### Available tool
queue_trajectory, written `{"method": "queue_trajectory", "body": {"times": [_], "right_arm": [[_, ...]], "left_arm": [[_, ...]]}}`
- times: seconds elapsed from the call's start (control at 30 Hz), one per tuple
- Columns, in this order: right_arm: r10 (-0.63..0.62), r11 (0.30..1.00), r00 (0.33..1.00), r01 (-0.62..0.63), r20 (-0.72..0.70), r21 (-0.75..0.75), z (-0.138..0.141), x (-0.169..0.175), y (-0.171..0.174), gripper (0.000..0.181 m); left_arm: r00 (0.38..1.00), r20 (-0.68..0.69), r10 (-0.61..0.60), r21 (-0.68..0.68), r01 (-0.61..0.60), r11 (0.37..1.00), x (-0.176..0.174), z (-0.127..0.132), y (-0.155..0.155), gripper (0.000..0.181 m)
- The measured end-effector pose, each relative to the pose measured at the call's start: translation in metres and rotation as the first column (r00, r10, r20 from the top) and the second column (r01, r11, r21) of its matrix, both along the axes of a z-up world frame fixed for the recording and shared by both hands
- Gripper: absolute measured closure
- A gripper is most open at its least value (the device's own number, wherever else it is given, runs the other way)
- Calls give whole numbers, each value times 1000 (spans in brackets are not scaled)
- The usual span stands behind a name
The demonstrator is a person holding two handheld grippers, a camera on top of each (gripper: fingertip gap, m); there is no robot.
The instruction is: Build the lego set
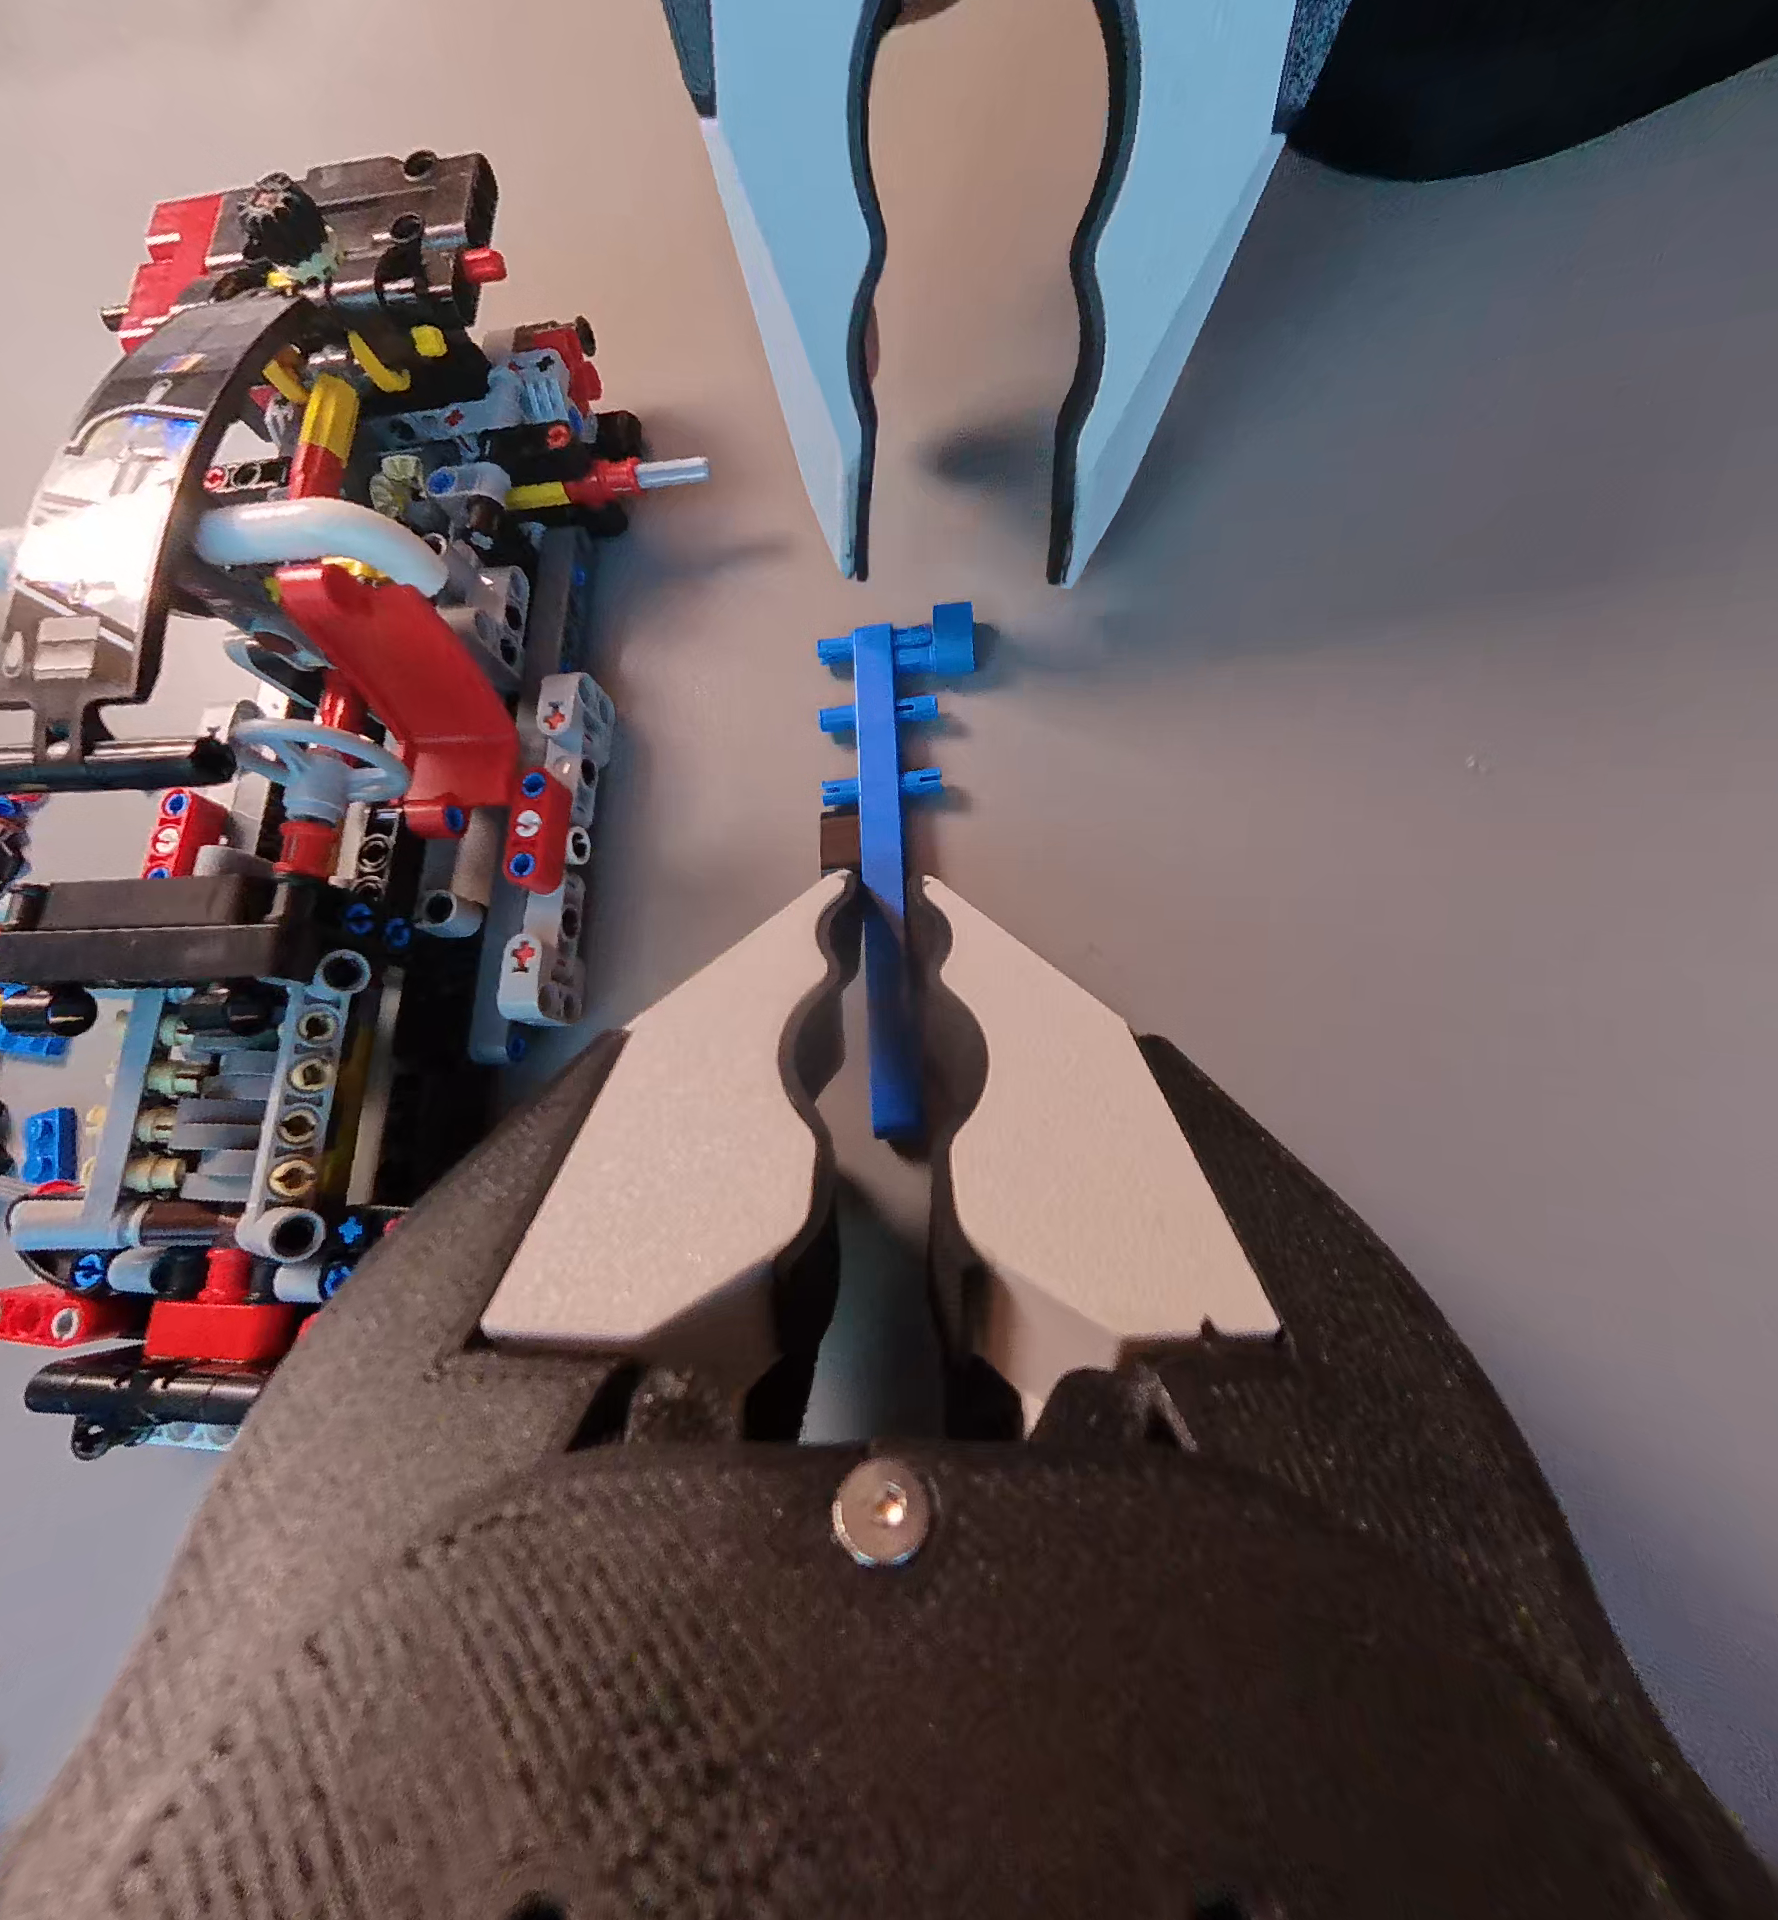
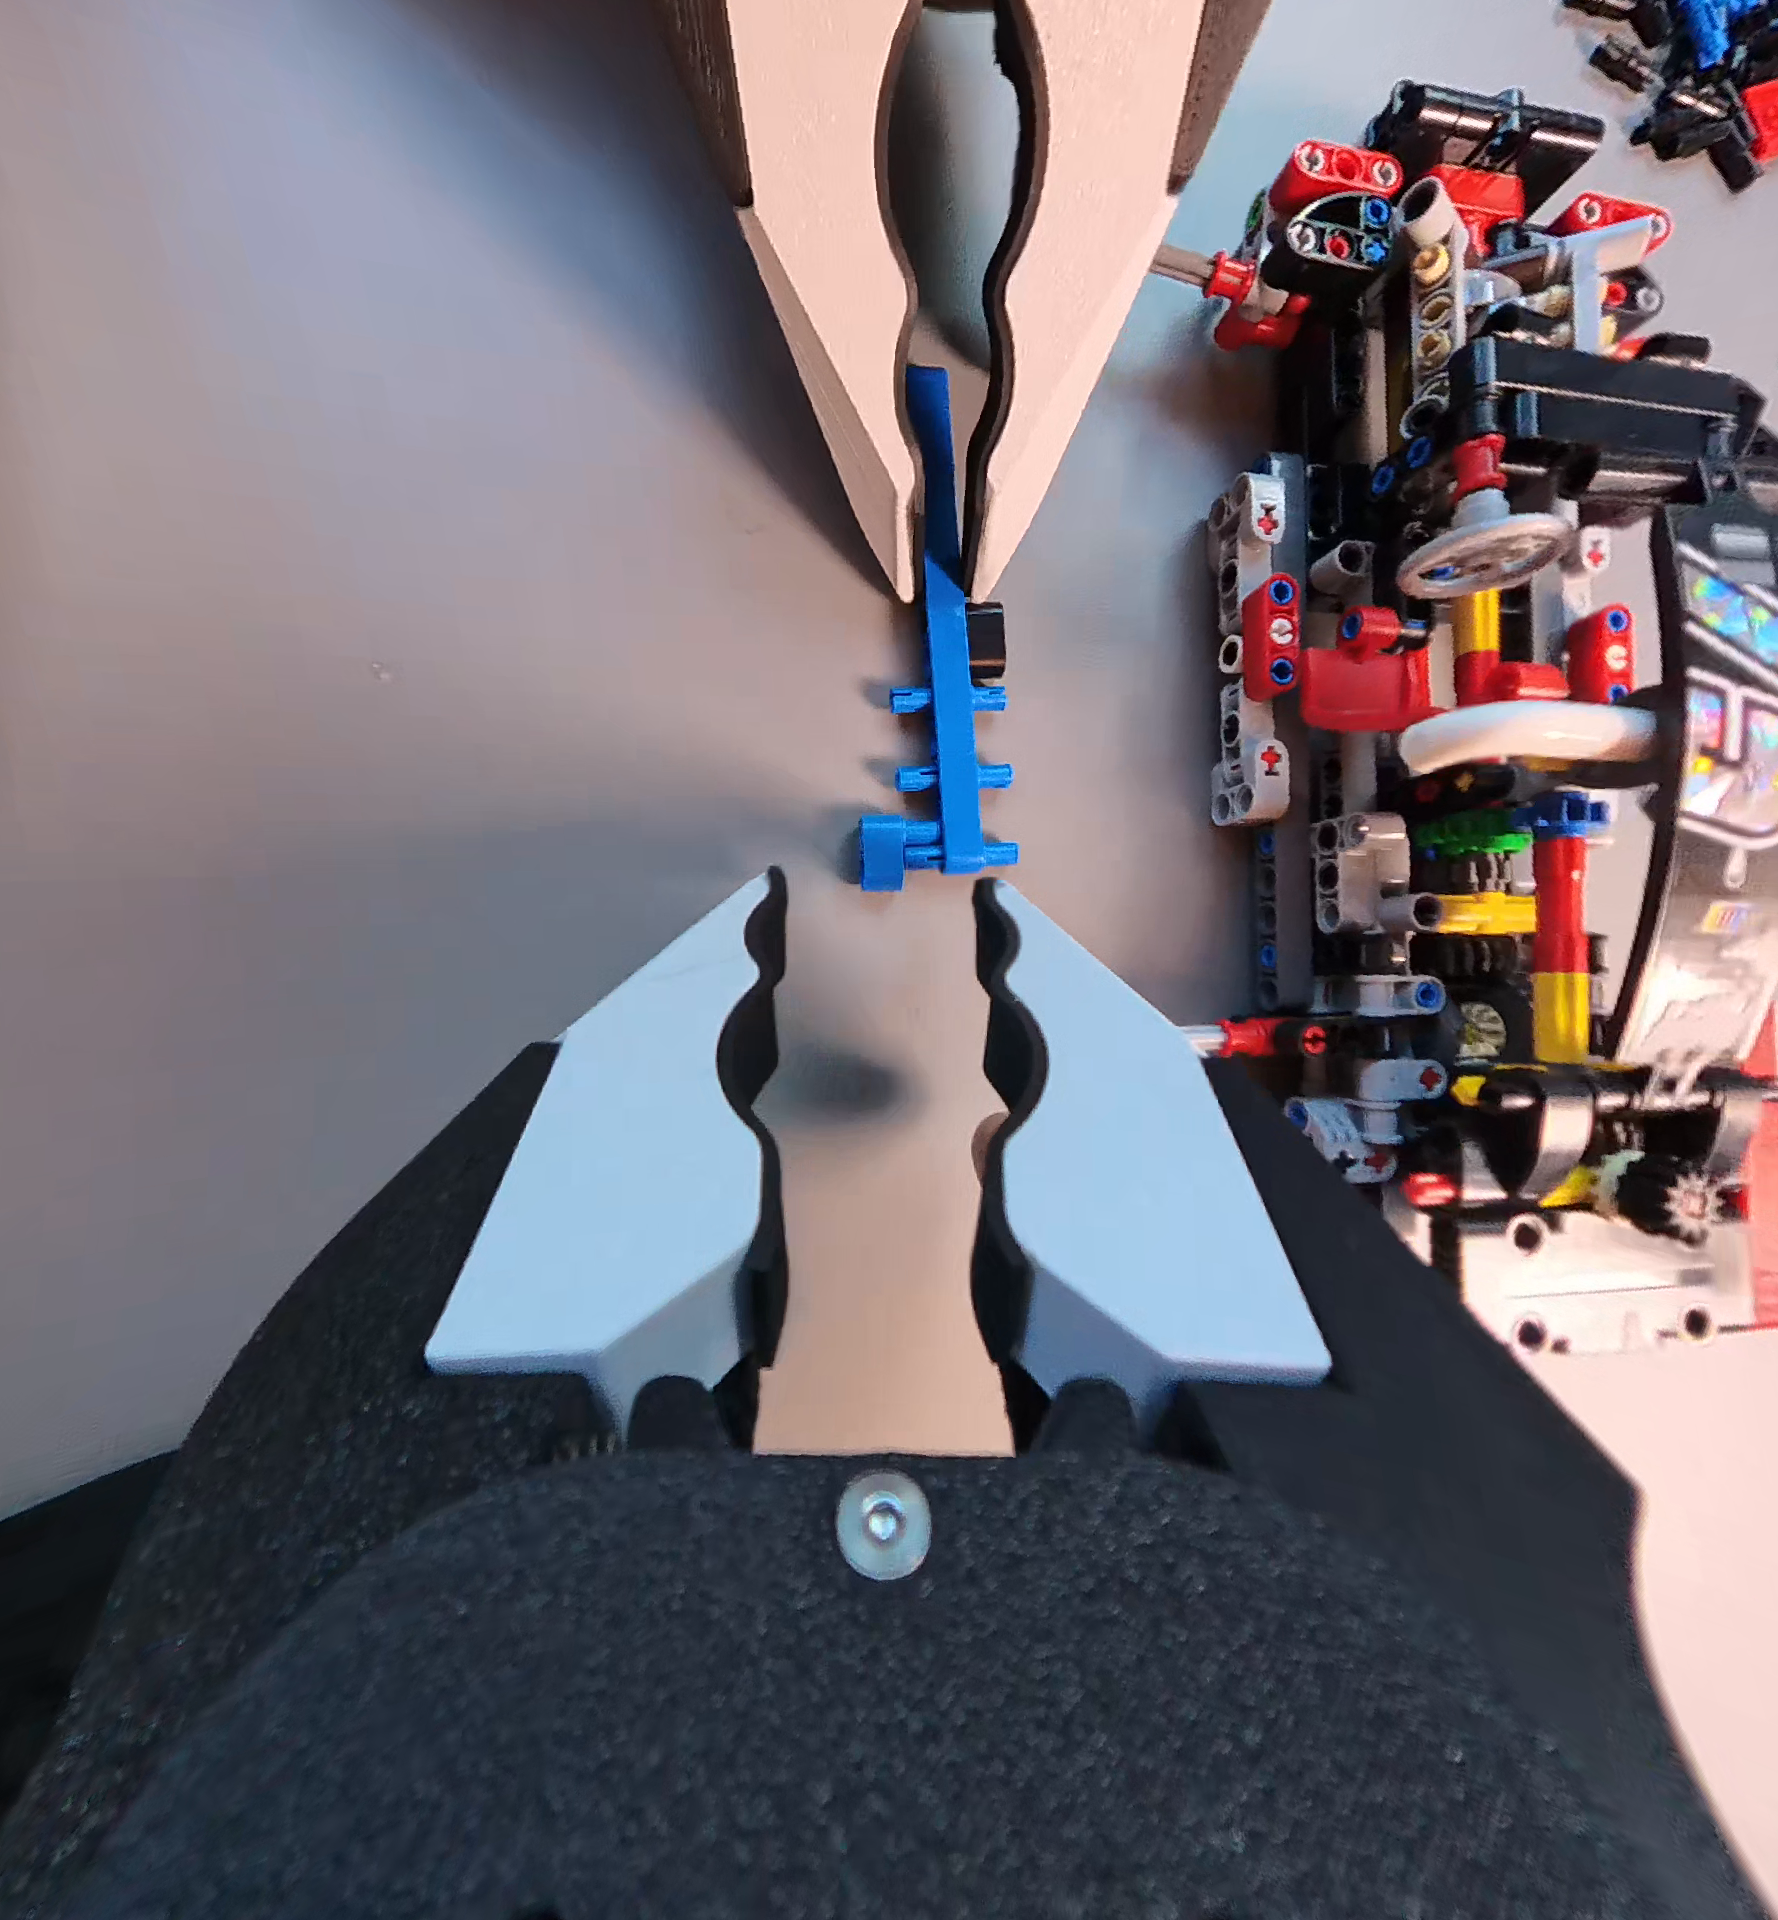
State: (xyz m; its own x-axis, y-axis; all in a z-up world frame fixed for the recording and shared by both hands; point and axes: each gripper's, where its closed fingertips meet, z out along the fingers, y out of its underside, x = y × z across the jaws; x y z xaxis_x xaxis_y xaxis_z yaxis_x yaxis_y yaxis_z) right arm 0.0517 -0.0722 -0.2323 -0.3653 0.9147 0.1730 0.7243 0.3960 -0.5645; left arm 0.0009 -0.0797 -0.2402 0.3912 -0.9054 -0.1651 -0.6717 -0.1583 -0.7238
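The left gripper (image 1: 887, 883), low centre of its own view, pinched a long blue plastic Lego beam (image 1: 883, 831) studded with blue pins. The right gripper (image 2: 880, 888) sat spread just short of the beam's free end, where a small blue connector (image 2: 883, 854) hung on one pin. Best to close squarely on that end, keeping the beam level. The half-built red-and-black Lego car (image 2: 1508, 748) waited at right.

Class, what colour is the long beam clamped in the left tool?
Blue beam, with blue pins through it. The left wrist view shows it best, held in the left tool.
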Motion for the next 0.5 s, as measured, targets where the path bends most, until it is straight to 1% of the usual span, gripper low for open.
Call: {"method": "queue_trajectory", "body": {"times": [0.1, 0.23, 0.5], "right_arm": [[-31, 998, 998, 28, -56, -50, -2, 0, 1, 145], [-56, 993, 995, 46, -88, -112, -6, -2, 5, 146], [-32, 994, 998, 26, -60, -107, -7, -6, 1, 151]], "left_arm": [[1000, 2, -8, -3, 8, 1000, 1, 0, -1, 175], [1000, 4, -23, -7, 23, 1000, 4, 0, -2, 175], [999, 7, -51, -9, 51, 999, 7, 0, -6, 175]]}}
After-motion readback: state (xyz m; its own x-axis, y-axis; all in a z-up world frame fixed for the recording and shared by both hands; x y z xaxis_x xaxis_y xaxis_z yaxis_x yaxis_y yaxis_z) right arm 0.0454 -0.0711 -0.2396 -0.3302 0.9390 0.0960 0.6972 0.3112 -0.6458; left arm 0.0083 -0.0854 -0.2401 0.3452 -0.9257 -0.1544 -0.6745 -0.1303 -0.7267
